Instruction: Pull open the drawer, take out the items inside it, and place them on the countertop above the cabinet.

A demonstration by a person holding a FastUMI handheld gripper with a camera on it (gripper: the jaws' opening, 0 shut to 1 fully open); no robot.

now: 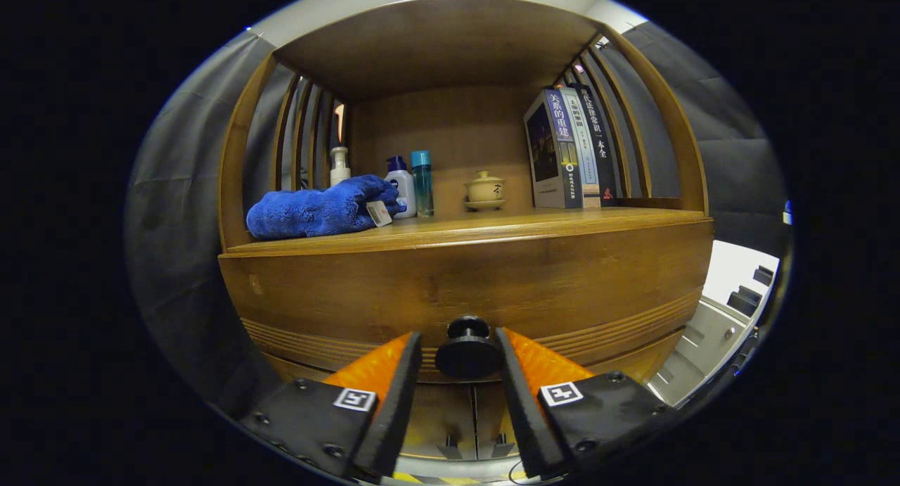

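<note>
The tool (460,345) straddles the black round knob (467,349) of the drawer (464,289) — its fingers (404,380) sit close on either side, but contact on both sides cannot be told. The drawer front is flush with the cabinet. On the counter (492,226) above lie a blue towel (320,208), bottles (411,183), a small teapot (484,189) and upright books (573,148).

Gripper (460,342) level, pointing fwd, jaws part-open w/ a gap between fingertips.

The leftmost book (553,148) has "关系的重建" on its spine; the dark book (598,143) beside it ends in "一本全".
</note>
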